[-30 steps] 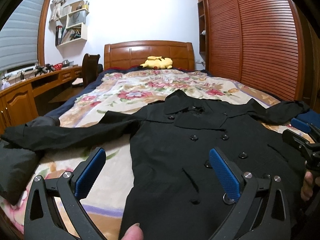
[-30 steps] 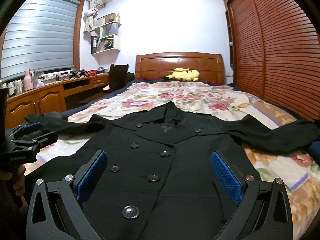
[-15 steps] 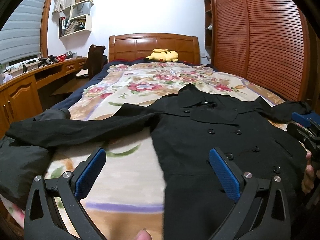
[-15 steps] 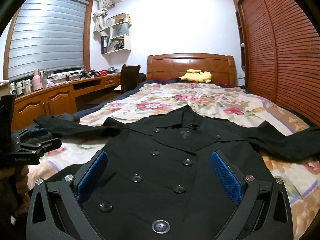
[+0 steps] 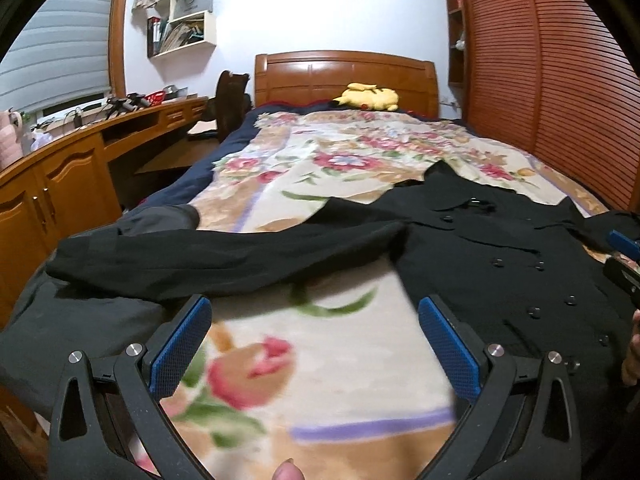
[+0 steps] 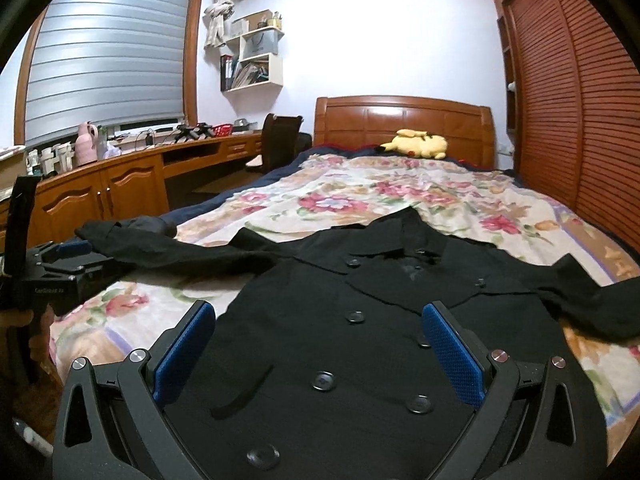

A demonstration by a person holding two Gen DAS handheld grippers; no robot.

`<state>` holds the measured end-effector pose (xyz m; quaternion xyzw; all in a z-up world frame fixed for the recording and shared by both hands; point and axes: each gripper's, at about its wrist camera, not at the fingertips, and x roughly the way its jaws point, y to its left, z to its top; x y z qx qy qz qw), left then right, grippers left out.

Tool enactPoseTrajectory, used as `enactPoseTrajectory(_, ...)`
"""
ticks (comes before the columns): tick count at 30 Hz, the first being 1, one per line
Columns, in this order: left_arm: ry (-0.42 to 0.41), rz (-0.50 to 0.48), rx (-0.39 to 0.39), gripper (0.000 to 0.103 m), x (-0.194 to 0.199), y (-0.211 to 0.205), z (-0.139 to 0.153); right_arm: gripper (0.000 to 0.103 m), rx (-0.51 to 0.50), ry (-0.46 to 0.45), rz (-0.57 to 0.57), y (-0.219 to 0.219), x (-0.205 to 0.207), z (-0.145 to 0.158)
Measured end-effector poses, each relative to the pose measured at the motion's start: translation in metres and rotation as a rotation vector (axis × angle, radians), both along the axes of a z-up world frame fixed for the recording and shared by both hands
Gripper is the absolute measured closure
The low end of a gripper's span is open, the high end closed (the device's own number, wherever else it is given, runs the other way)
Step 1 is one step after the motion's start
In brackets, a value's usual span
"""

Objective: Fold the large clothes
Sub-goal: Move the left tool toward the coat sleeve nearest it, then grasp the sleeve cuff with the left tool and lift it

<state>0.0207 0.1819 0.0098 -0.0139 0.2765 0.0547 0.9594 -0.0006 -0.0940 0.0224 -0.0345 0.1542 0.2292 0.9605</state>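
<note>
A black double-breasted coat (image 6: pixel 380 320) lies face up and spread flat on the floral bedspread (image 6: pixel 400 196), collar toward the headboard. In the left wrist view the coat's body (image 5: pixel 500 272) is at the right and its left sleeve (image 5: pixel 200 256) stretches out to the left bed edge. My left gripper (image 5: pixel 316 340) is open and empty above the bedspread, just short of that sleeve. My right gripper (image 6: pixel 320 354) is open and empty above the coat's lower front. The coat's right sleeve (image 6: pixel 592 304) lies out to the right. The left gripper also shows in the right wrist view (image 6: pixel 60 264).
A yellow plush toy (image 6: pixel 416 146) lies by the wooden headboard (image 6: pixel 400 120). A long wooden desk (image 6: pixel 120 184) with a chair (image 6: pixel 280 140) runs along the left wall. Slatted wardrobe doors (image 6: pixel 580 100) line the right. A dark grey cloth (image 5: pixel 60 328) hangs at the bed's left edge.
My left gripper has moved left, off the coat's body, and now faces the left sleeve. My right gripper has shifted a little left over the coat. Both stay open.
</note>
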Motion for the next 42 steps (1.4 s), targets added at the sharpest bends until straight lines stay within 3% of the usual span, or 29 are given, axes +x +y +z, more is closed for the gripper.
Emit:
enactPoseTrajectory(10, 0.078, 0.084, -0.023, 0.0, 0.022, 0.073, -0.004, 0.0, -0.026, 0.019, 0.053, 0.022, 0.035, 0.01)
enactPoseTrajectory(14, 0.114, 0.137, -0.029, 0.011, 0.029, 0.108, -0.005, 0.0, -0.047, 0.054, 0.09, 0.029, 0.045, 0.004)
enactPoseTrajectory(21, 0.162, 0.242, -0.083, 0.02, 0.038, 0.171, -0.002, 0.0, -0.123, 0.069, 0.144, 0.045, 0.053, 0.001)
enactPoseTrajectory(27, 0.22, 0.364, -0.061, 0.02, 0.049, 0.209, -0.01, 0.0, -0.151, 0.087, 0.165, 0.046, 0.059, 0.002)
enactPoseTrajectory(32, 0.256, 0.443, -0.111, 0.02, 0.047, 0.236, -0.018, 0.0, -0.167, 0.086, 0.173, 0.048, 0.058, 0.004)
enactPoseTrajectory(35, 0.258, 0.479, -0.102, 0.02, 0.042, 0.244, -0.019, 0.0, -0.173, 0.081, 0.181, 0.049, 0.055, 0.005)
enactPoseTrajectory(40, 0.279, 0.478, -0.138, 0.02, 0.039, 0.253, -0.026, 0.0, -0.174, 0.087, 0.192, 0.048, 0.051, 0.004)
enactPoseTrajectory(42, 0.266, 0.427, -0.196, 0.034, 0.042, 0.254, -0.028, 0.0, -0.169, 0.092, 0.197, 0.048, 0.05, 0.005)
